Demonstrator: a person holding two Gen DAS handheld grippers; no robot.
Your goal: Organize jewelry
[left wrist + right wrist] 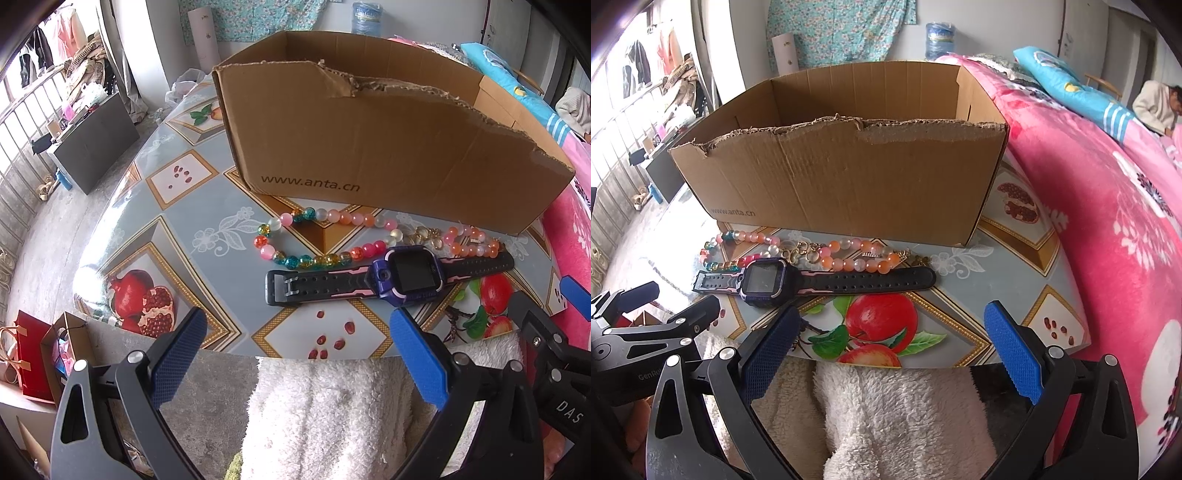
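An open cardboard box [369, 144] [849, 177] stands on the fruit-patterned table [192, 206] [997, 280]. In front of it lie a multicoloured bead bracelet [295, 236] [731, 251], an orange-and-pink bead bracelet [472, 242] [857, 254], a small gold chain [428, 236] [805, 253] and a purple smartwatch with a black strap [406, 277] [768, 280]. My left gripper [299, 354] hangs open at the table's near edge, short of the watch. My right gripper [894, 350] is open too, right of the watch, empty.
A pink floral quilt [1108, 221] crowds the table's right side. White fluffy fabric [332, 413] [905, 417] lies below both grippers. A person [1156, 107] sits far right. Bags [33, 362] and a grey cabinet [96, 144] stand on the floor to the left.
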